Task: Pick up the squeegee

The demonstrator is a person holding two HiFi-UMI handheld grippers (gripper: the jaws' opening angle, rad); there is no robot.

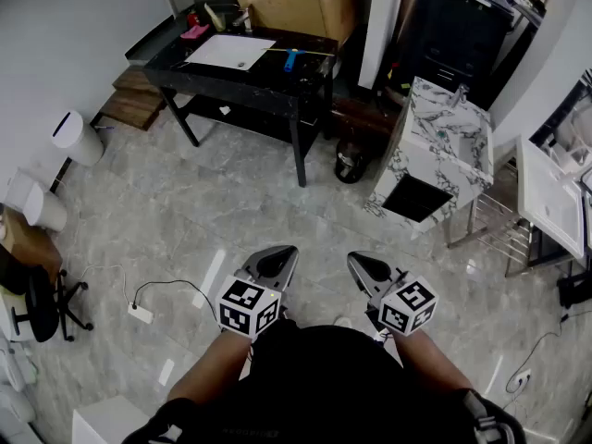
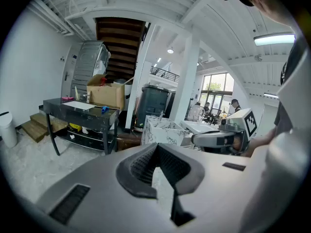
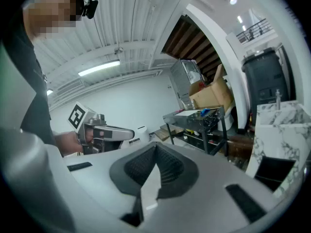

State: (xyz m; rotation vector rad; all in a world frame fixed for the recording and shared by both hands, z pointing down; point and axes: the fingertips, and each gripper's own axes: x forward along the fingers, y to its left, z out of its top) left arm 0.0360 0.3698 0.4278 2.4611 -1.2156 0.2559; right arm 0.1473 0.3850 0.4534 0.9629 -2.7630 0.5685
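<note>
You hold the left gripper (image 1: 277,256) and right gripper (image 1: 362,265) side by side above the floor, fingers clenched on nothing (tips meeting). The blue squeegee (image 1: 290,59) lies near the black surface's (image 1: 310,68) right edge, well ahead.

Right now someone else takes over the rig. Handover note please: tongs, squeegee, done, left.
Left tongs: shut, nothing between them, held low in front of the person.
Right tongs: shut, also empty, level with the left pair.
Squeegee: probably the blue-handled item lying on the black table, well ahead and out of reach.
Done: nothing yet; it lies untouched.
Left: walk up to the table, open one pair of tongs, close on the handle, lift.
</note>
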